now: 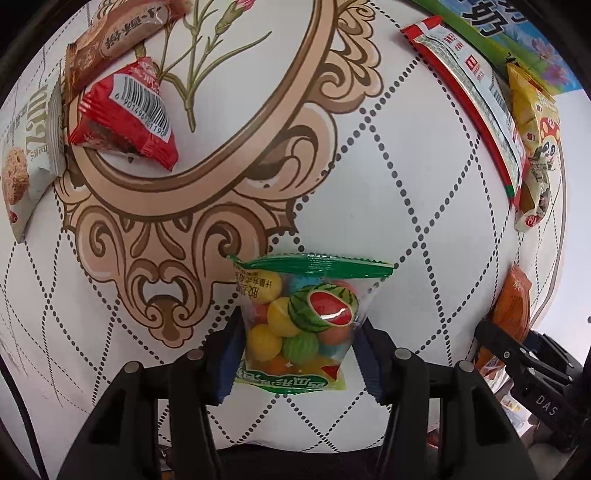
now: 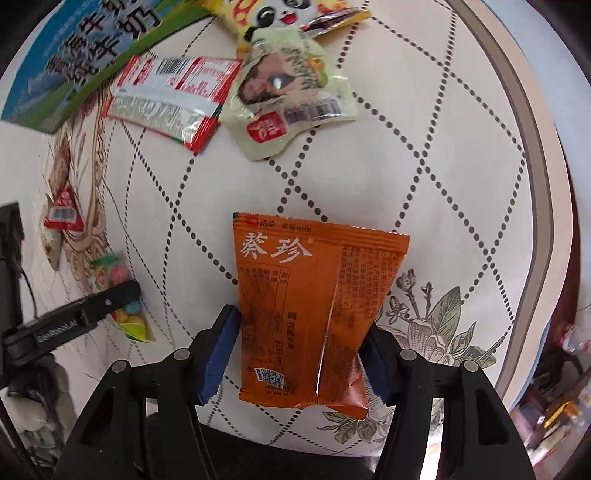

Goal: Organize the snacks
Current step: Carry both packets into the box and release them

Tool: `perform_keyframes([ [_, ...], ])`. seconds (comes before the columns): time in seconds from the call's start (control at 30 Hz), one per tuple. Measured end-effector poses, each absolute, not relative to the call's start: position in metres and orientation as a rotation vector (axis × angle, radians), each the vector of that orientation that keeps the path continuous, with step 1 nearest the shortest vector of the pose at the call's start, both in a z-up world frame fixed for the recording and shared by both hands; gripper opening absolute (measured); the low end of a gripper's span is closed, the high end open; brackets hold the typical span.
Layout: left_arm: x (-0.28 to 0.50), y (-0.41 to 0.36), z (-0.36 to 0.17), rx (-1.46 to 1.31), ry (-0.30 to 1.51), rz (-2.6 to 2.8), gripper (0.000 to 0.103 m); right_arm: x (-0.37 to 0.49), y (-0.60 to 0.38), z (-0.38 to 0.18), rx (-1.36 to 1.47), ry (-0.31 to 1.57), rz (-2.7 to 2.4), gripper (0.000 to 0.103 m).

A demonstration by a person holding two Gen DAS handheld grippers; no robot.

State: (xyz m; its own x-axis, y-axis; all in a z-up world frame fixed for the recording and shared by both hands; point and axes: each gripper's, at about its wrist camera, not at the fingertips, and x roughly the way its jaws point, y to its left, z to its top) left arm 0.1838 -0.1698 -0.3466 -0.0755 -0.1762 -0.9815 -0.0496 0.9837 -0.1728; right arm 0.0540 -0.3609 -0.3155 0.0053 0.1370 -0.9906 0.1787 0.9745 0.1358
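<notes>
**Both grippers pinching a packet, lift still to come**

The left gripper (image 1: 295,354) points down at the counter (image 1: 406,184), and its blue fingers (image 1: 231,354) press on both sides of the candy bag (image 1: 299,317), whose waist is drawn in between them. The right gripper (image 2: 301,350) does the same with the orange packet (image 2: 314,306): its fingers (image 2: 218,350) squeeze the lower half and the foil creases between them. Both packets seem to lie on or just above the patterned cloth; I cannot tell whether either has left it.

The step in hand looks like the pickup of two snacks at once. The next move likely calls for a straight lift with a steady squeeze, since the candy bag is slick and lumpy and could slip.

Farther out, a red packet (image 1: 125,118), a brown wrapper (image 1: 110,48) and a white cookie pack (image 1: 26,162) lie far left. A red-edged sachet (image 2: 166,99), a pale green pouch (image 2: 288,96) and a yellow panda bag (image 2: 280,18) lie far right, beside a blue-green carton (image 2: 85,55).

No open bin or tray shows, so where the snacks belong is unclear.
</notes>
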Motion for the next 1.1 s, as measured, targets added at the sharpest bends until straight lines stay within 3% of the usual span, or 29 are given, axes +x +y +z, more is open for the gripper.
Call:
perform_keyframes([
  [0.07, 0.177, -0.179, -0.338, -0.141, 1.629, -0.1, 0.049, 0.054, -0.353, -0.317, 0.198, 1.547, -0.039, 0.059],
  [0.3, 0.183, -0.19, -0.301, -0.178, 1.591, -0.151, 0.048, 0.061, -0.34, -0.288, 0.25, 1.463, 0.026, 0.056],
  [0.8, 0.338, -0.206, -0.125, -0.39, 1.354, -0.346, 0.049, 0.19, -0.337, -0.11, 0.284, 1.138, 0.202, 0.056],
  [0.9, 0.387, -0.205, -0.126, -0.411, 1.38, -0.335, 0.049, 0.23, -0.348, -0.089, 0.255, 1.112, 0.184, 0.056],
  [1.1, 0.455, -0.212, -0.189, -0.515, 1.568, -0.339, 0.049, 0.305, -0.353, -0.095, 0.205, 1.176, 0.178, 0.056],
])
